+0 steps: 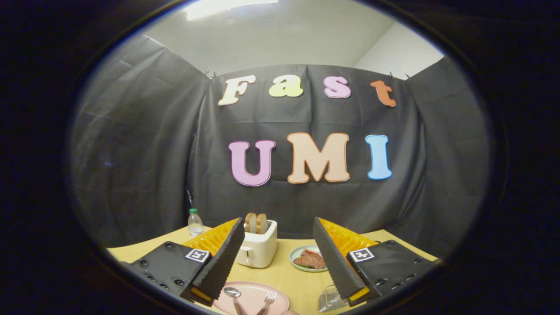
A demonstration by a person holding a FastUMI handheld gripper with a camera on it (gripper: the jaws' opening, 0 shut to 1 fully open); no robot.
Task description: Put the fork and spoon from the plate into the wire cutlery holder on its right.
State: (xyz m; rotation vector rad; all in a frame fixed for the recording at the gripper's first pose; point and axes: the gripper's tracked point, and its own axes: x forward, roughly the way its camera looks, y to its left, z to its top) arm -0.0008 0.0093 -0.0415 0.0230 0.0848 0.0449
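- One gripper (278, 258) is held wide apart, nothing clasped, above the pink plate (253, 299).
- One spoon (233, 295) and one fork (267, 301) are seen on that plate.
- One wire cutlery holder (330, 299) is noted just right of the plate.
- One toaster (259, 248), two slices, beyond the plate.

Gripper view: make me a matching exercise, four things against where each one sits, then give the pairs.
The hand-held gripper is open, fingers spread, nothing between them.

Things:
1. spoon
2. toaster
3. water bottle
4. wire cutlery holder

Places:
A. under the right finger, right of the pink plate
B. on the pink plate, left of the fork
C. far back on the table, beyond the left finger
D. just beyond the fingers, holding two bread slices

Pairs: 1-B, 2-D, 3-C, 4-A
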